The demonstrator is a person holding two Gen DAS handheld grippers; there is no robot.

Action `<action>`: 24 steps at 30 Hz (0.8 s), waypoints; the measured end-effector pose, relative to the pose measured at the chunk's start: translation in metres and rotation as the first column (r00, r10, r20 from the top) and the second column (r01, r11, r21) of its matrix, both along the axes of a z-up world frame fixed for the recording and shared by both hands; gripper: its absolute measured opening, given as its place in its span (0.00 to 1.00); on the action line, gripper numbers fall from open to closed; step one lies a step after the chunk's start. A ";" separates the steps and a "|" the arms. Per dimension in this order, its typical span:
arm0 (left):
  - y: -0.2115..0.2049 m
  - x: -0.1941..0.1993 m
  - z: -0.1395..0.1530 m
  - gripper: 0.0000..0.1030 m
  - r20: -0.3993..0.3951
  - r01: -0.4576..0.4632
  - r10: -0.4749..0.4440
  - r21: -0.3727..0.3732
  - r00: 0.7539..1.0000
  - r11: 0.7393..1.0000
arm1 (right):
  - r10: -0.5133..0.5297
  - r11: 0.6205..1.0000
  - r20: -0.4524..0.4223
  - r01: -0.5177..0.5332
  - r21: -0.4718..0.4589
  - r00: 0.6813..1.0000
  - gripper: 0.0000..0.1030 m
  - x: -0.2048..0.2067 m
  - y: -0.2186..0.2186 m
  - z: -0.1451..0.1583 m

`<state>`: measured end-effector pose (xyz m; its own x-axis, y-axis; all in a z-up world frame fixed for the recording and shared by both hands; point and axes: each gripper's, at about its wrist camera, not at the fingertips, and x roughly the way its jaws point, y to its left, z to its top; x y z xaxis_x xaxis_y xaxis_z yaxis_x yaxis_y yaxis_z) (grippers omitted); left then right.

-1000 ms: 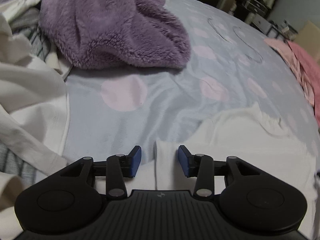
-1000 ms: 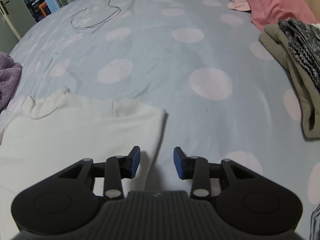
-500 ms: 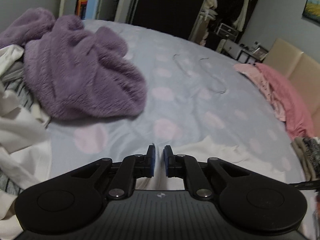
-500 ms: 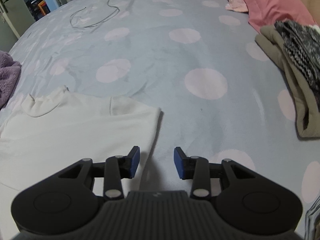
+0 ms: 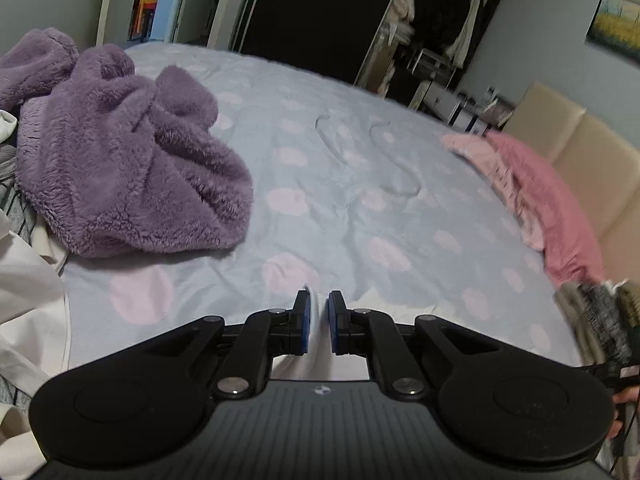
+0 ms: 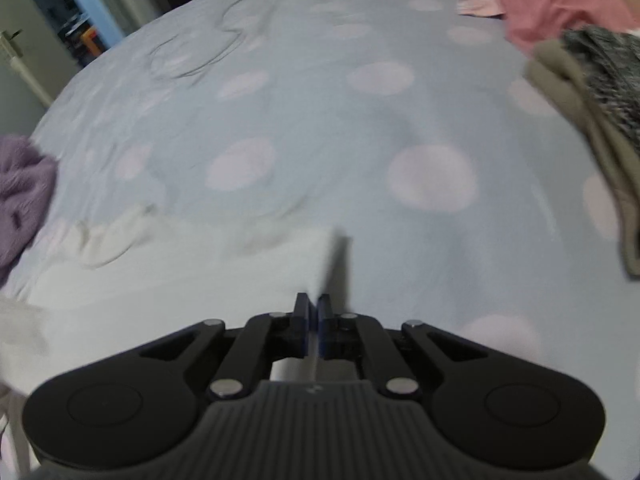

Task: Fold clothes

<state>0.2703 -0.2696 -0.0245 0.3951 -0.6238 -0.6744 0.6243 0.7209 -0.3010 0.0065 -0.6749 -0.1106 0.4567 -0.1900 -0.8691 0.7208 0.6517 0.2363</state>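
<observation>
While angled down, left gripper jaws pinching white shirt, right gripper jaws just clamped on its edge.

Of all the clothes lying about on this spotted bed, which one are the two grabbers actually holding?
The flat white cotton top: the left gripper and right gripper each pinch an edge. The fluffy purple fleece and pink garment lie untouched.

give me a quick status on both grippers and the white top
Left gripper shut on white top, a fold of it pinched between the pads. Right gripper just closed on the top's right edge. Purple fleece lies clear, off to the left.
</observation>
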 end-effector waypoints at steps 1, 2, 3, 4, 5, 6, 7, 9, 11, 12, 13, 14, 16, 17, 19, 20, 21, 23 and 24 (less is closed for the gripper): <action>-0.005 0.003 -0.006 0.07 -0.012 -0.003 0.004 0.027 1.000 1.000 | -0.014 1.000 -0.023 0.014 0.022 1.000 0.04 -0.001 -0.004 -0.008; -0.008 0.006 -0.013 0.07 -0.023 -0.011 0.012 0.047 1.000 0.999 | -0.005 1.000 -0.037 0.005 0.021 0.999 0.05 0.000 -0.003 -0.012; -0.009 0.008 -0.019 0.07 -0.037 -0.017 0.019 0.054 0.999 0.998 | 0.011 1.000 -0.048 -0.010 0.012 0.999 0.07 0.001 -0.002 -0.015; -0.009 0.010 -0.024 0.07 -0.053 -0.023 0.026 0.060 0.998 0.998 | 0.014 1.000 -0.052 -0.014 -0.010 0.999 0.13 0.002 0.001 -0.014; -0.008 0.011 -0.028 0.07 -0.054 -0.027 0.030 0.066 0.998 0.997 | 0.012 0.999 -0.052 -0.014 -0.037 0.999 0.21 0.001 0.004 -0.009; -0.007 0.011 -0.029 0.07 -0.052 -0.026 0.030 0.070 0.998 0.997 | 0.010 0.998 -0.051 -0.013 -0.063 0.999 0.34 -0.001 0.006 -0.003; -0.005 0.011 -0.031 0.07 -0.051 -0.026 0.030 0.073 0.998 0.997 | 0.013 0.997 -0.047 -0.017 -0.080 0.999 0.34 -0.004 0.008 0.002; -0.002 0.011 -0.033 0.07 -0.054 -0.026 0.030 0.075 0.998 0.997 | 0.040 0.998 -0.028 -0.041 -0.056 0.999 0.34 -0.012 0.011 0.011; 0.002 0.011 -0.034 0.07 -0.055 -0.033 0.037 0.077 0.998 0.997 | 0.070 0.997 -0.012 -0.071 -0.021 0.997 0.34 -0.019 0.017 0.017; 0.003 0.011 -0.034 0.07 -0.056 -0.040 0.044 0.078 0.997 0.996 | 0.091 0.996 -0.013 -0.091 -0.010 0.996 0.34 -0.020 0.022 0.018; 0.004 0.011 -0.035 0.07 -0.059 -0.045 0.050 0.078 0.997 0.996 | 0.105 0.994 -0.025 -0.105 -0.011 0.994 0.34 -0.019 0.027 0.017; 0.004 0.011 -0.036 0.07 -0.062 -0.050 0.055 0.077 0.997 0.996 | 0.116 0.993 -0.038 -0.117 -0.015 0.992 0.34 -0.017 0.031 0.015; 0.005 0.009 -0.035 0.07 -0.065 -0.052 0.057 0.079 0.996 0.996 | 0.139 0.990 -0.075 -0.140 -0.007 0.987 0.20 -0.012 0.040 0.003; 0.006 0.007 -0.034 0.07 -0.064 -0.051 0.056 0.081 0.996 0.995 | 0.151 0.988 -0.089 -0.152 0.004 0.984 0.09 -0.010 0.043 -0.003; 0.009 0.005 -0.030 0.07 -0.053 -0.046 0.050 0.079 0.997 0.996 | 0.148 0.987 -0.090 -0.152 -0.045 0.985 0.03 -0.012 0.049 -0.002; 0.010 0.004 -0.029 0.07 -0.054 -0.043 0.047 0.074 0.997 0.996 | 0.125 0.989 -0.077 -0.131 -0.071 0.989 0.03 -0.016 0.046 0.002; 0.012 0.004 -0.028 0.07 -0.056 -0.040 0.044 0.070 0.997 0.997 | 0.096 0.990 -0.058 -0.101 -0.094 0.994 0.03 -0.021 0.042 0.008; 0.011 0.005 -0.030 0.07 -0.062 -0.043 0.048 0.076 0.997 0.996 | 0.042 0.986 -0.120 -0.060 -0.153 0.992 0.00 -0.027 0.035 0.006; 0.010 0.005 -0.032 0.07 -0.065 -0.045 0.050 0.082 0.997 0.996 | 0.013 0.982 -0.158 -0.042 -0.184 0.987 0.00 -0.030 0.031 0.004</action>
